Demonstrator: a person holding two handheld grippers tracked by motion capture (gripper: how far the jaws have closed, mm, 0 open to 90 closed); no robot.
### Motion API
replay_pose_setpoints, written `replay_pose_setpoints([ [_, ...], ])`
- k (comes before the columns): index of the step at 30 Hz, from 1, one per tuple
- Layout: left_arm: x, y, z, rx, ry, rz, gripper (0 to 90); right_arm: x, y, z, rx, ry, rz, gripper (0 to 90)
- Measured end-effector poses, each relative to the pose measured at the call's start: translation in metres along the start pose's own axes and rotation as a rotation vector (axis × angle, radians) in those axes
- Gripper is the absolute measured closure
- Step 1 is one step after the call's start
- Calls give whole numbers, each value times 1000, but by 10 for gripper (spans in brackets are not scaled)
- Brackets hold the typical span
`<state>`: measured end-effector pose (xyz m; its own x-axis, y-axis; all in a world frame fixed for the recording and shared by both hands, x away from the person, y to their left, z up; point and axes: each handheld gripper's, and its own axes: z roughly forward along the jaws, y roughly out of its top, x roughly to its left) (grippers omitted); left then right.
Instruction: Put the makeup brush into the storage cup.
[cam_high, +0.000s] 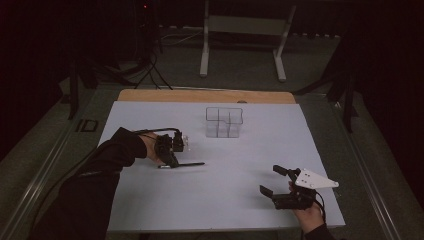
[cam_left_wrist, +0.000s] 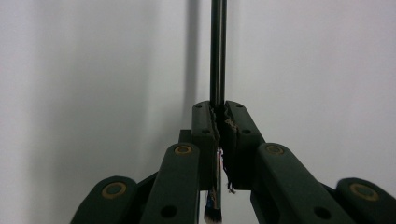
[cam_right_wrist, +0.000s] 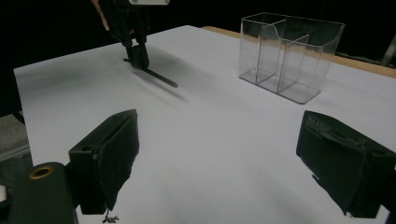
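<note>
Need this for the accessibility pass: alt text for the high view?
The left tongs are shut on a thin dark brush, held level just above the white table. A clear compartment organizer stands farther back, and the right tongs rest open near the table's front right corner.

Black long sleeves. 2 black two-jaw grippers: left gripper (cam_high: 170, 150), brass-coloured pivot screws, black cable; right gripper (cam_high: 274, 181), grey three-cornered plate.

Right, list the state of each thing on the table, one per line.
Left claw: shut on the brush, just above the sheet.
Brush: held level by one end, dark handle sticking out.
Right claw: open, holding nothing.
Clear box: upright, compartments look empty.
White sheet: flat on the table.
</note>
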<state>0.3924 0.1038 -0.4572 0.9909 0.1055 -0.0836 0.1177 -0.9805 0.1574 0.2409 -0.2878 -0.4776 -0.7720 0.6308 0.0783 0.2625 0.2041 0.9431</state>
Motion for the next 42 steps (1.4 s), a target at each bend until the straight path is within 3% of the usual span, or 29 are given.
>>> replay_pose_setpoints([
  [6, -10, 9, -4, -33, -13, -16, 846, 0, 0, 0, 4, -4, -3, 132],
  [11, -15, 14, -7, -51, -15, 13, 846, 0, 1, 0, 8, -3, -8, 134],
  [13, -18, 16, -6, -45, -9, 23, 846, 1, 1, 0, 5, 7, -26, 137],
  [21, -24, 29, -6, -97, -9, 49, 846, 5, 6, 0, 9, 19, -73, 145],
  [27, -28, 40, -3, -100, 6, 39, 845, 8, 16, -4, 10, -30, -95, 148],
  [29, -29, 48, -2, -92, -4, 29, 846, 11, 26, -8, 15, -49, -91, 147],
  [32, -32, 53, 1, -87, -13, 38, 845, 13, 38, -13, 4, -92, -131, 136],
  [34, -33, 55, 2, -93, -13, 35, 846, 12, 47, -14, 8, -66, -137, 140],
  [41, -30, 59, 4, -78, -32, 31, 846, 20, 77, -7, 27, -102, -243, 125],
  [42, -30, 60, 3, -76, -38, 14, 846, 21, 80, -5, 14, -103, -261, 125],
])
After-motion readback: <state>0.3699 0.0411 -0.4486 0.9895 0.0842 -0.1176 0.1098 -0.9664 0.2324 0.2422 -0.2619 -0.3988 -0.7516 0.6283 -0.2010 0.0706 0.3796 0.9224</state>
